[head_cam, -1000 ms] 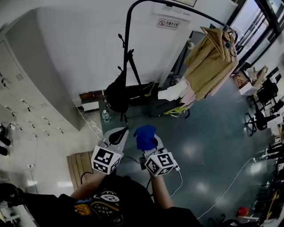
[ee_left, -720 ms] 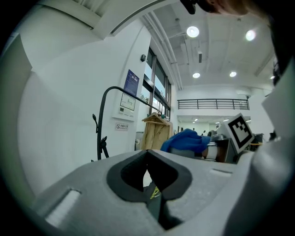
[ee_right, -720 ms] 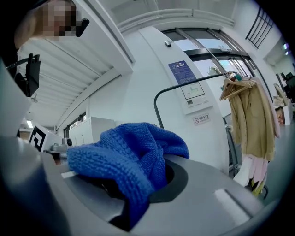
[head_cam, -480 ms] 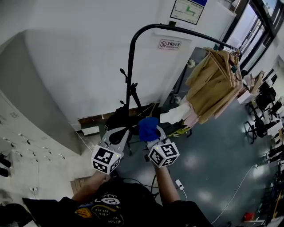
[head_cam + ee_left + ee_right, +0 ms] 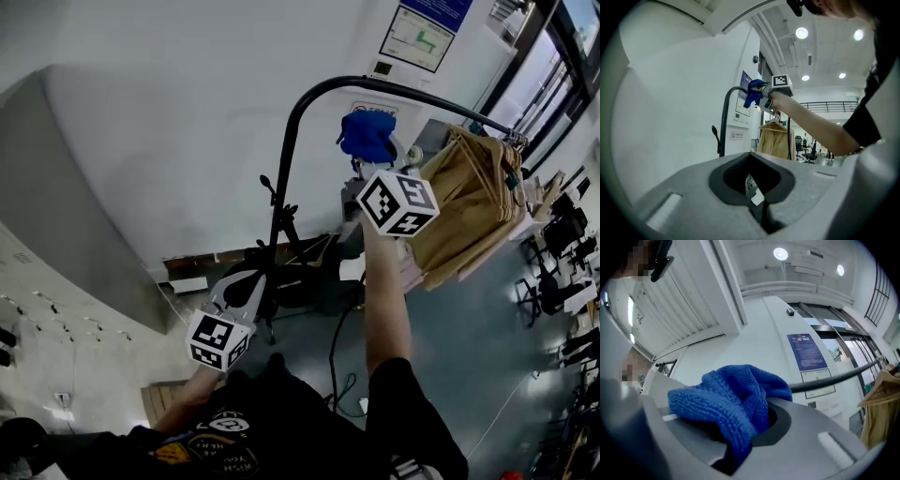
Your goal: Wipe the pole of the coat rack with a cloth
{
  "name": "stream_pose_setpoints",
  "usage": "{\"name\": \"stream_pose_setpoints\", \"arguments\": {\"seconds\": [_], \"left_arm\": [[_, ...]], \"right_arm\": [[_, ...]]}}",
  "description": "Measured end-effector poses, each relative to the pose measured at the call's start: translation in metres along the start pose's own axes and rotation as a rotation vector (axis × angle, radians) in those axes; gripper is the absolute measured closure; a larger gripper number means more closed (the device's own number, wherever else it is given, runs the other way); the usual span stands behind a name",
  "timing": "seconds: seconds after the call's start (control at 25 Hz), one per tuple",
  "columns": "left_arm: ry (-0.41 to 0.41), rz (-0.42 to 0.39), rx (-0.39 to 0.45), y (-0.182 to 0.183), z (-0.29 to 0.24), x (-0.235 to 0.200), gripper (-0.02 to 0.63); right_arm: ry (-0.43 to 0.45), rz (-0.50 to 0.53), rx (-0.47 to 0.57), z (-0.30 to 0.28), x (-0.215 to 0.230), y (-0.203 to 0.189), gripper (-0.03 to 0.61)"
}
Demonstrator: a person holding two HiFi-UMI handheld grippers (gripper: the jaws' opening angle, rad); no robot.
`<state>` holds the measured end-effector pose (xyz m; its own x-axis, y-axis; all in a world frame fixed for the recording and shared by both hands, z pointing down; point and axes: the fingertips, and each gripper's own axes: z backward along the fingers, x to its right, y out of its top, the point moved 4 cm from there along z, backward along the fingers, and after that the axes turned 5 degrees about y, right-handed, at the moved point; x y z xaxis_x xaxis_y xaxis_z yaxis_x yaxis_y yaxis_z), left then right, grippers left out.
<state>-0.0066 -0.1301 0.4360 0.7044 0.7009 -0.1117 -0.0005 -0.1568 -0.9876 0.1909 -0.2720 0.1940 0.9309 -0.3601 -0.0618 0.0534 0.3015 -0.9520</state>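
The right tongs (image 5: 372, 152) are clamped on the blue cloth (image 5: 366, 134), just under the coat rack's curved pole (image 5: 305, 108). The left tongs (image 5: 246, 284) hang low, closed and empty. I'd press the cloth firmly against the pole, then slide along it.

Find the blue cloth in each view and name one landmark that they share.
Head view: blue cloth upper centre, just below the coat rack pole.
Left gripper view: small, upper centre.
Right gripper view: centre foreground, between the jaws.
Shared landmark: the coat rack pole.
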Motion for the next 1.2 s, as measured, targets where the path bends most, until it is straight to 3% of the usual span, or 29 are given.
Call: {"name": "stream_pose_setpoints", "arguments": {"seconds": [0.12,0.28,0.48,0.64,0.76,1.0,1.08,1.2], "left_arm": [[0.054,0.007,0.032,0.011,-0.019,-0.004,0.612],[0.100,-0.007,0.056,0.020,-0.048,-0.002,0.612],[0.155,-0.029,0.060,0.029,-0.070,-0.006,0.612],[0.154,-0.040,0.059,0.037,-0.079,-0.014,0.612],[0.132,-0.042,0.056,0.038,-0.085,-0.019,0.612],[0.103,-0.030,0.044,0.032,-0.088,-0.038,0.612],[0.089,-0.023,0.044,0.030,-0.089,-0.040,0.612],[0.067,-0.017,0.038,0.028,-0.090,-0.040,0.612]], "right_arm": [[-0.020,0.069,0.011,-0.038,0.028,0.023,0.549],[0.002,0.086,0.039,-0.065,0.031,0.021,0.549],[0.147,0.150,0.107,-0.072,-0.010,0.003,0.549],[0.269,0.246,0.105,-0.074,-0.052,-0.032,0.549],[0.327,0.291,0.040,-0.061,-0.073,-0.084,0.551],[0.419,0.271,-0.230,-0.025,-0.093,-0.206,0.551],[0.429,0.272,-0.265,-0.023,-0.096,-0.215,0.551],[0.413,0.251,-0.226,-0.032,-0.094,-0.187,0.551]]}}
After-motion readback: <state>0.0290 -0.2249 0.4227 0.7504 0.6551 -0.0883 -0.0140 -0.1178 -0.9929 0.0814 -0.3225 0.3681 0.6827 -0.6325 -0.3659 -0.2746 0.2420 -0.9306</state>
